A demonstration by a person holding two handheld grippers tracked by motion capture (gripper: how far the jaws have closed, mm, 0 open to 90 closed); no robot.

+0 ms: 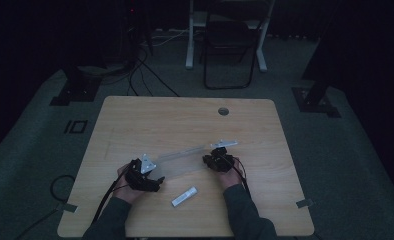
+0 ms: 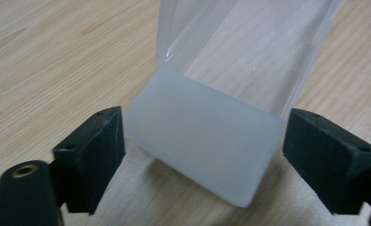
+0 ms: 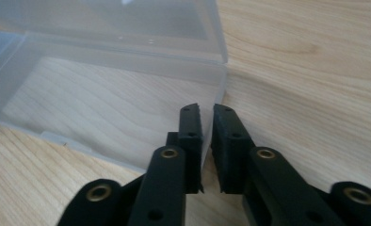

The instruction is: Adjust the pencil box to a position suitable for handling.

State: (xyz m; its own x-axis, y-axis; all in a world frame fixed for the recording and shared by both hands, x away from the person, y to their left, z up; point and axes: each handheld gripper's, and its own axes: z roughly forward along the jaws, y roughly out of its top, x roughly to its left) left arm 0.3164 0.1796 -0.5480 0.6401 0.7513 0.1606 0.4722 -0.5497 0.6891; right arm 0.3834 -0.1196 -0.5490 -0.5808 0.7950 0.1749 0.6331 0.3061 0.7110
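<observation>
Dim room [image 1: 45,40], clear box [image 1: 182,159] faint.

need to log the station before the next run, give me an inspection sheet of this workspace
surface: wooden table, light grain, round hole near the far edge
job's things: long clear plastic box, open and empty, lying between the two hands
clutter: small white stick on the table near the person's edge
grippers: left gripper open, jaws either side of the box's end without pressing; right gripper shut on the box's thin end wall
cables: one trails from each gripper; more cables on the floor beyond the table
surroundings: dim room, grey carpet, folding chair and stand feet behind the table
</observation>
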